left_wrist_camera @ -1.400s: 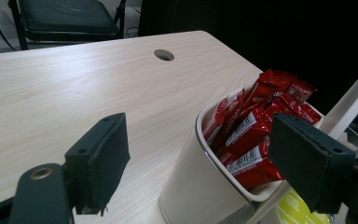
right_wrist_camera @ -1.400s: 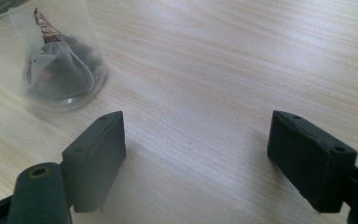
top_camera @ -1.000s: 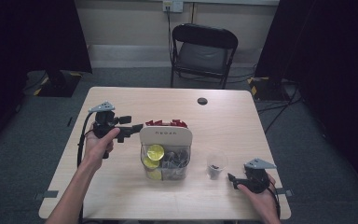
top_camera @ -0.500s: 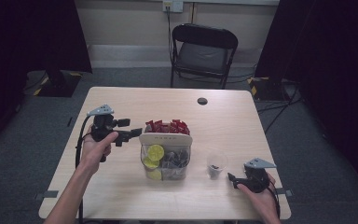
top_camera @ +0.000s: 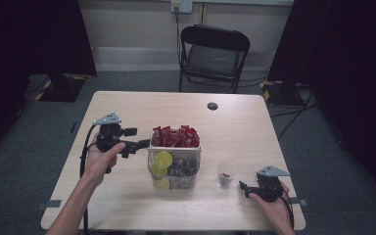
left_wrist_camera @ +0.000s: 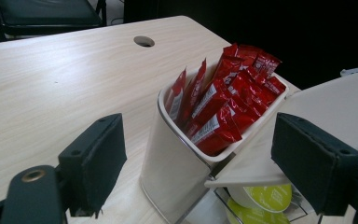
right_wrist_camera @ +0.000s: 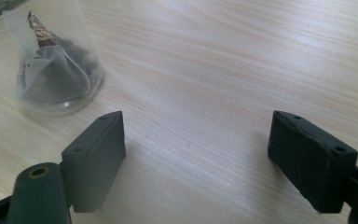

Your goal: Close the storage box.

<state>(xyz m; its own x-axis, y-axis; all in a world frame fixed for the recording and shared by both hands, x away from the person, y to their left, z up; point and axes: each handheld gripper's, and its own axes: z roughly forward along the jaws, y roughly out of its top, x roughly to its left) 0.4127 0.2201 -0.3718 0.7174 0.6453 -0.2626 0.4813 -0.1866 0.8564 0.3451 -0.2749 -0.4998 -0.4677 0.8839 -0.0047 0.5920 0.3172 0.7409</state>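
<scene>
A white-and-clear organizer bin (top_camera: 192, 166) stands mid-table, with red packets (top_camera: 175, 137) in its back compartment and lime-green pods (top_camera: 163, 159) in front. My left gripper (top_camera: 144, 143) is at its left side. Its jaws have just been opening and stand open. In the left gripper view (left_wrist_camera: 200, 154) the bin's white corner (left_wrist_camera: 168, 168) and the red packets (left_wrist_camera: 223, 102) sit between the jaws without touching the pads. A flat white lid (left_wrist_camera: 317, 107) lies over the green pods (left_wrist_camera: 261, 198). My right gripper (top_camera: 242, 186) rests open at the front right, jaws (right_wrist_camera: 196, 154) over bare wood.
A clear plastic cup (top_camera: 226, 171) holding a dark sachet (right_wrist_camera: 46, 56) stands just left of the right gripper. A round cable hole (top_camera: 212, 105) is in the far part of the table. A black folding chair (top_camera: 214, 51) stands beyond the far edge.
The white lid that stood raised at the bin's top has come down flat. The left gripper has let go of it and its jaws have spread. The right gripper has kept still.
</scene>
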